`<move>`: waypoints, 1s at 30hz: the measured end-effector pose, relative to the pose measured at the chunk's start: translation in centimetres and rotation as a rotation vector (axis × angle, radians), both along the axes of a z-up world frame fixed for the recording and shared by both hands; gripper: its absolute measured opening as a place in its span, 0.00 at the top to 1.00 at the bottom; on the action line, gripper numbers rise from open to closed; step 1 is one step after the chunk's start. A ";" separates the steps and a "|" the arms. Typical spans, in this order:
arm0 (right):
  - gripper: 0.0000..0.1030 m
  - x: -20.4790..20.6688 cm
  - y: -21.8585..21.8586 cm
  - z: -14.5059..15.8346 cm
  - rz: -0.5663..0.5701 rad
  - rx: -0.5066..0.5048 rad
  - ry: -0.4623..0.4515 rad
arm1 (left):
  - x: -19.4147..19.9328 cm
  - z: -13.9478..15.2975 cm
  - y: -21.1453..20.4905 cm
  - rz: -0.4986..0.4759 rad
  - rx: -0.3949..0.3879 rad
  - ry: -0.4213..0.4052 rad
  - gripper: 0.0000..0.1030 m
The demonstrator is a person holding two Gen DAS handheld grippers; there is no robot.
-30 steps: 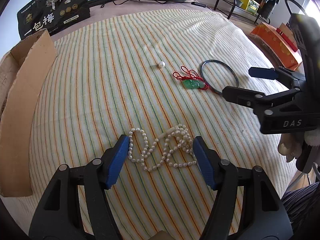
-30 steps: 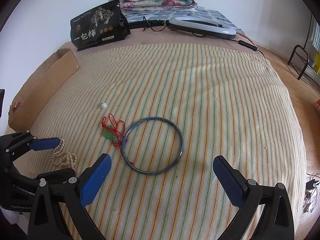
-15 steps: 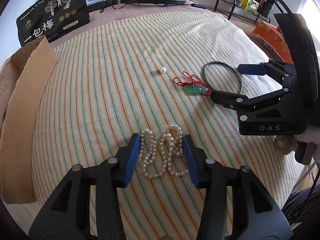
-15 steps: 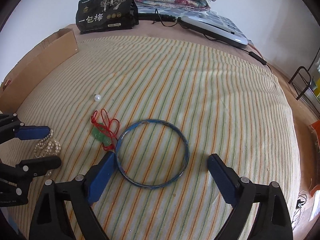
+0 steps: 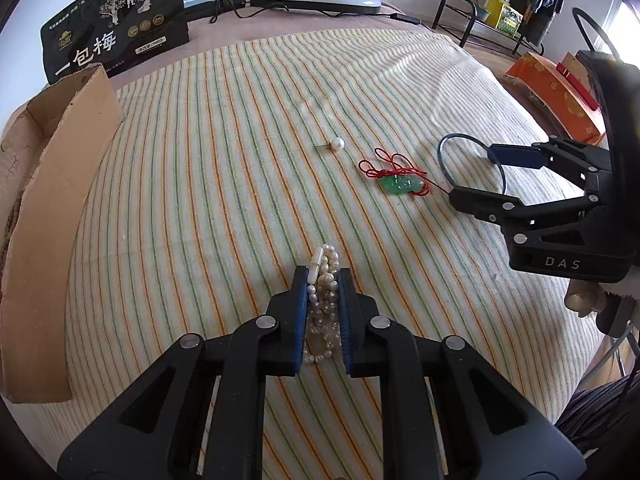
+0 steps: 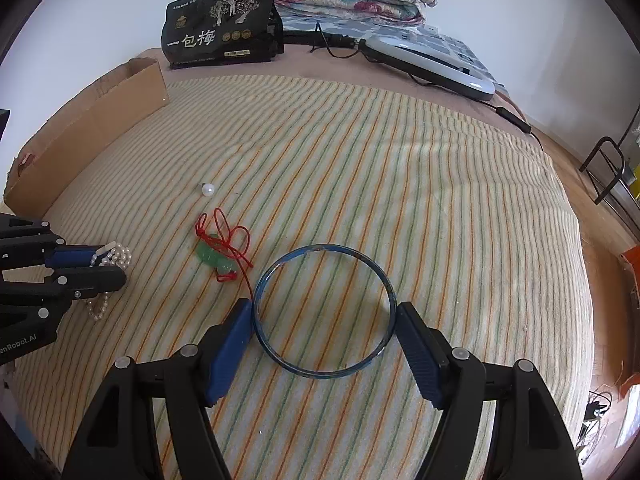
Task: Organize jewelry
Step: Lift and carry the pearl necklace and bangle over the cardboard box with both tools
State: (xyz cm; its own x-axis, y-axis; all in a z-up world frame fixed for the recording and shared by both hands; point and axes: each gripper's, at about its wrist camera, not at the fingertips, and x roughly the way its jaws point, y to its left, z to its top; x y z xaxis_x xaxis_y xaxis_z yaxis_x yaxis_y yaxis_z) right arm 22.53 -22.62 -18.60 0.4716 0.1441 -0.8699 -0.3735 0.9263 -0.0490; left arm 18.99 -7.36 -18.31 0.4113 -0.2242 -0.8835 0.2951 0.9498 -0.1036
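My left gripper (image 5: 323, 276) is shut on a white pearl necklace (image 5: 322, 300), bunched between its blue pads on the striped cloth; it also shows in the right wrist view (image 6: 112, 258). My right gripper (image 6: 324, 316) has its jaws around a thin blue bangle (image 6: 325, 311), the pads touching its two sides. A green jade pendant on a red cord (image 5: 400, 184) lies between the grippers, also in the right wrist view (image 6: 214, 258). A single pearl stud (image 5: 337, 144) lies farther back.
An open cardboard box (image 5: 44, 208) stands along the left edge of the cloth. A black printed bag (image 5: 116, 32) and a grey device with a cable (image 6: 428, 62) lie at the back. Orange boxes (image 5: 556, 92) sit beyond the right edge.
My left gripper has closed on the pearl necklace, squeezing it into a bunch. My right gripper has moved forward and narrowed its jaws onto the blue bangle.
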 end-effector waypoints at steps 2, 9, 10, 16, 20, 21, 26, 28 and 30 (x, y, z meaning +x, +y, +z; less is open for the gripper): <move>0.28 -0.3 -0.3 0.2 -0.007 0.004 -0.005 | -0.1 0.2 0.2 0.005 -0.006 0.001 0.91; 0.28 -1.0 -0.1 1.3 -0.004 0.003 -0.031 | -0.6 1.0 0.8 0.021 -0.015 -0.019 0.95; 0.28 -1.1 0.0 1.5 -0.003 0.004 -0.039 | -0.7 1.2 0.9 0.025 -0.019 -0.021 0.95; 0.28 -1.5 0.3 3.0 0.003 0.019 -0.070 | -0.8 2.7 2.0 0.055 -0.055 -0.042 0.95; 0.28 -1.8 0.5 3.8 0.001 0.029 -0.091 | -0.5 3.8 3.0 0.084 -0.097 -0.051 0.95; 0.28 -1.8 0.5 3.9 0.002 0.031 -0.095 | -0.5 4.1 3.1 0.086 -0.106 -0.056 0.95; 0.28 -1.9 0.8 4.6 0.006 0.043 -0.108 | -0.2 6.1 3.8 0.099 -0.146 -0.091 0.95; 0.28 -1.8 0.9 5.1 0.004 0.055 -0.115 | -0.2 6.9 4.1 0.108 -0.162 -0.106 0.95; 0.28 -1.8 1.0 5.6 0.004 0.064 -0.127 | -0.1 7.6 4.4 0.112 -0.169 -0.123 0.95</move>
State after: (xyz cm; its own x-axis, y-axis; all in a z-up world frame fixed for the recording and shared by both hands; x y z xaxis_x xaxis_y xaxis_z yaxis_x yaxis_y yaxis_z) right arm 20.69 -21.57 -12.96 0.5768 0.1997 -0.7921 -0.3715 0.9277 -0.0367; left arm 18.86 -2.94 -10.67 0.5443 -0.3118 -0.7788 0.2090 0.9495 -0.2341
